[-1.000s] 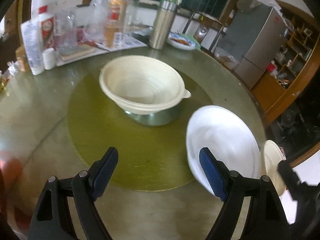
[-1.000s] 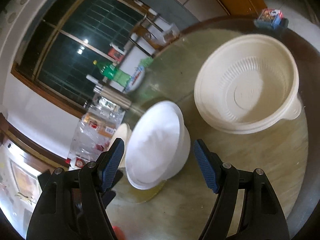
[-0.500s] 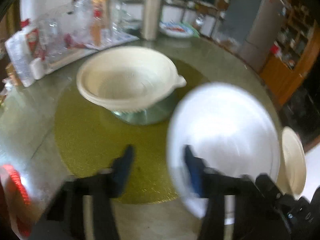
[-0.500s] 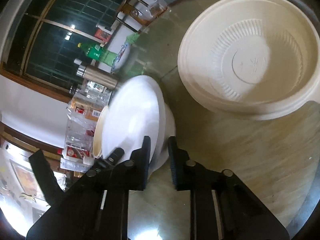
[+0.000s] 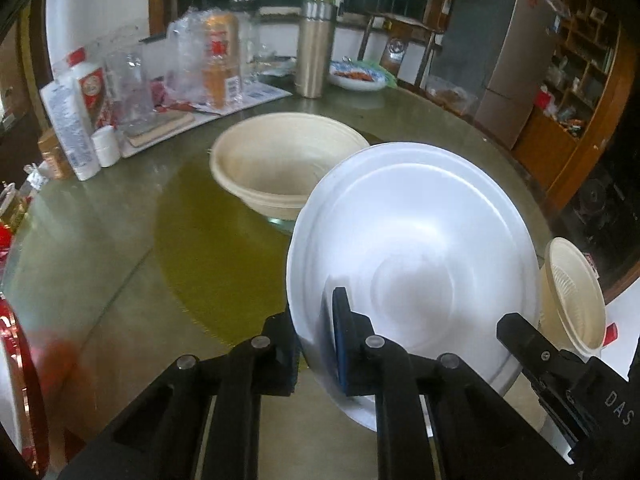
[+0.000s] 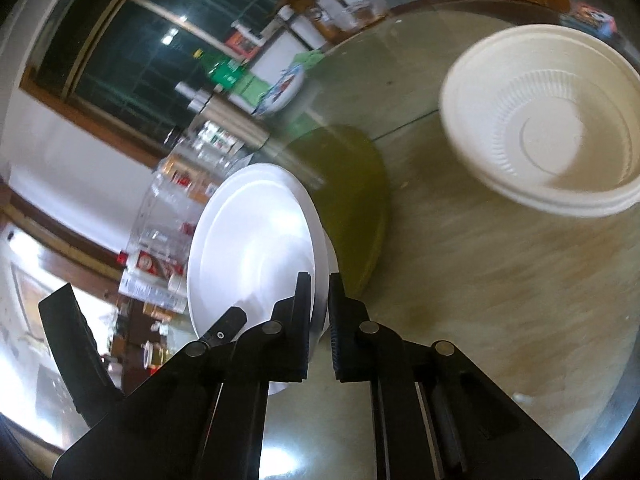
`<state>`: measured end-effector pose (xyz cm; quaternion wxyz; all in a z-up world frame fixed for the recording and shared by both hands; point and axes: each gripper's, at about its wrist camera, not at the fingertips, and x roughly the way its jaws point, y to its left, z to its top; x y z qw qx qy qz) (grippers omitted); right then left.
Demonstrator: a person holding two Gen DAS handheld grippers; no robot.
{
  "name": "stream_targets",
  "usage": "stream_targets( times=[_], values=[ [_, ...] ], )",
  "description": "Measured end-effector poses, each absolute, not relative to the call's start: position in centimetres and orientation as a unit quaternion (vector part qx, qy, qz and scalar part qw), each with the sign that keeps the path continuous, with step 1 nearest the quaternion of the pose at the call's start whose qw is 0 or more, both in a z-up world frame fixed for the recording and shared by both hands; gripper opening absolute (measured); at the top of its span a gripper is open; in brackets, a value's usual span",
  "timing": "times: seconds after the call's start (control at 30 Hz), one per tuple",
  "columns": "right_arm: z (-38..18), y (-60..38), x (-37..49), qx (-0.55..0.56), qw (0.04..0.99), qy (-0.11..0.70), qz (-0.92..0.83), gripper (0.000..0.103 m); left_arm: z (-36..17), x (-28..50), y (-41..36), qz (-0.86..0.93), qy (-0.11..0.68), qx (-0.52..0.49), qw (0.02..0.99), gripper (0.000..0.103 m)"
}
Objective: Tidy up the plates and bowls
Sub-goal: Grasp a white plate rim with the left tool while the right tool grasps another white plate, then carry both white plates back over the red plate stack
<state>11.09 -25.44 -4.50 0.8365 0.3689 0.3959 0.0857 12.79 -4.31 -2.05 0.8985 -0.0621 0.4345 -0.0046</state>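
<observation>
On the round glass table (image 5: pixel 100 240) a cream bowl (image 5: pixel 286 172) sits. Both claws, left claw (image 5: pixel 316 344) and right claw (image 6: pixel 319 312), pinch one tilted white plate's (image 5: pixel 412 260) rim, seemingly lifted above it.

A home dining room, by every sign. Round glass tabletop (image 5: pixel 100 240) with a yellow-green turntable (image 5: pixel 216 248) at its centre (the kind for shared family meals). Crowded at the far edge: a steel thermos (image 5: pixel 316 50), a dish of leftover food (image 5: pixel 358 78), bottles (image 5: pixel 76 112) and crinkled plastic wrapping (image 5: pixel 208 52). Behind, a grey refrigerator (image 5: pixel 496 60) next to open wooden shelving (image 5: pixel 576 76) crammed with household clutter. Dark barred windows (image 6: pixel 132 52) in wooden frames, white plastered walls (image 6: pixel 72 168). Cream disposable bowls (image 6: pixel 548 128) set out, nothing industrial or commercial about any of it.
</observation>
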Motion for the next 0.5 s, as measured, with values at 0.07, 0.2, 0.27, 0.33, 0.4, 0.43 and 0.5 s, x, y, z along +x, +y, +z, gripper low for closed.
stream_targets(
  times=[0.07,0.2,0.27,0.33,0.4,0.43,0.5],
  values=[
    [-4.4,-24.8,10.4,0.360,0.838,0.399,0.092,0.008,-1.8,11.8,-3.7,-0.001,0.429,-0.062,0.901,0.012],
    [-3.9,-23.7,9.6,0.345,0.841,0.403,0.105,0.008,-1.5,10.5,-2.6,0.007,0.424,-0.064,0.903,0.013],
    [-3.6,-23.0,9.2,0.338,0.843,0.404,0.110,0.008,-1.3,9.7,-2.1,0.013,0.421,-0.066,0.904,0.013],
    [-3.4,-22.5,8.9,0.333,0.845,0.404,0.108,0.008,-1.2,9.1,-1.7,0.016,0.419,-0.066,0.905,0.013],
    [-3.3,-22.1,8.7,0.328,0.846,0.407,0.107,0.008,-1.1,8.7,-1.2,0.017,0.419,-0.069,0.905,0.013],
    [-3.3,-22.0,8.6,0.326,0.845,0.409,0.109,0.008,-1.1,8.4,-1.0,0.019,0.417,-0.069,0.906,0.013],
    [-3.1,-21.5,8.3,0.319,0.847,0.410,0.111,0.008,-1.0,8.0,-0.7,0.022,0.414,-0.068,0.907,0.013]
  ],
)
